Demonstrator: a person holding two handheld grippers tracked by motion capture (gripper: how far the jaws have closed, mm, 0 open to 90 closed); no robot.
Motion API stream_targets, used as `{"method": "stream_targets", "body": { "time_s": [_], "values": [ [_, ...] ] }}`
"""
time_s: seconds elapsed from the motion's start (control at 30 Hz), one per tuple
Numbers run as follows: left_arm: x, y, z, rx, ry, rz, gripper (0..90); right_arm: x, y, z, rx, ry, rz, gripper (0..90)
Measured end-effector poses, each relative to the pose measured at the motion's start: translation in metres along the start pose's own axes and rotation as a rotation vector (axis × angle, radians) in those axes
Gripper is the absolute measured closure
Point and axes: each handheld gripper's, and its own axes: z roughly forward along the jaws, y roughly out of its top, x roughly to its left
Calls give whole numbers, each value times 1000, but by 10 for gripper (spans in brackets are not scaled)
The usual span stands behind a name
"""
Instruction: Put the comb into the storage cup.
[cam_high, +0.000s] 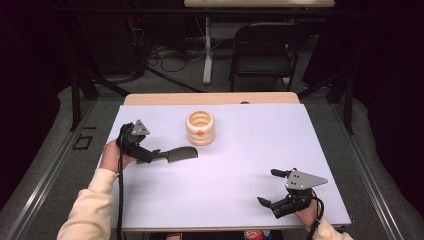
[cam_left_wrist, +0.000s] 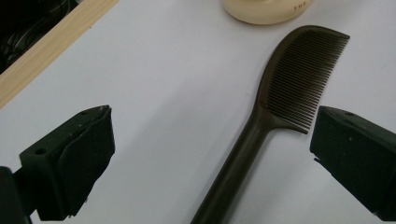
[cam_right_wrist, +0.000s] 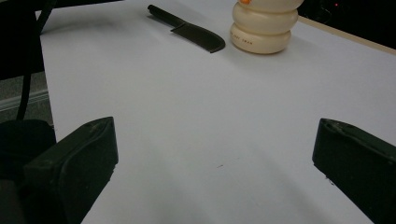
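Between my left gripper's wide-spread jaws the dark comb lies flat on the white table, untouched, teeth end just short of the ribbed cream holder. Grab and placement both look left to do; right gripper spread too, well apart from the comb.

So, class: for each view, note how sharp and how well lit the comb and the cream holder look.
High view: comb small and dark, holder evenly lit, room behind nearly black. Left gripper view: comb's teeth crisp, the open jaws soft. Right gripper view: comb and holder far off, slightly soft, faint shadows.
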Motion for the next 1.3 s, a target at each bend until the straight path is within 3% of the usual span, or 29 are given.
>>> {"method": "stream_targets", "body": {
  "time_s": [0.17,0.23,0.57,0.63,0.73,0.83,1.03,1.1,1.17,1.3],
  "values": [
    [-5,8,4,36,-40,53,1,0,0,-1,2,3,2,0],
    [-6,9,6,50,-35,66,1,0,0,-1,2,3,2,0],
    [-6,16,23,203,-65,172,36,0,0,0,3,3,5,0],
    [-8,20,28,223,-86,214,160,0,0,-1,3,2,8,0],
    [-12,22,34,281,-114,276,253,0,0,0,6,3,15,0],
    [-13,23,38,309,-128,310,312,-1,0,0,7,2,11,0],
    [-20,30,47,397,-162,413,530,0,0,-1,5,4,15,0],
    [-21,30,49,404,-176,424,552,0,0,-1,4,5,11,0],
    [-22,31,52,429,-188,454,627,0,-1,-1,4,5,9,0],
    [-21,31,56,448,-193,477,669,0,-1,-1,4,6,11,0]
  ]
}}
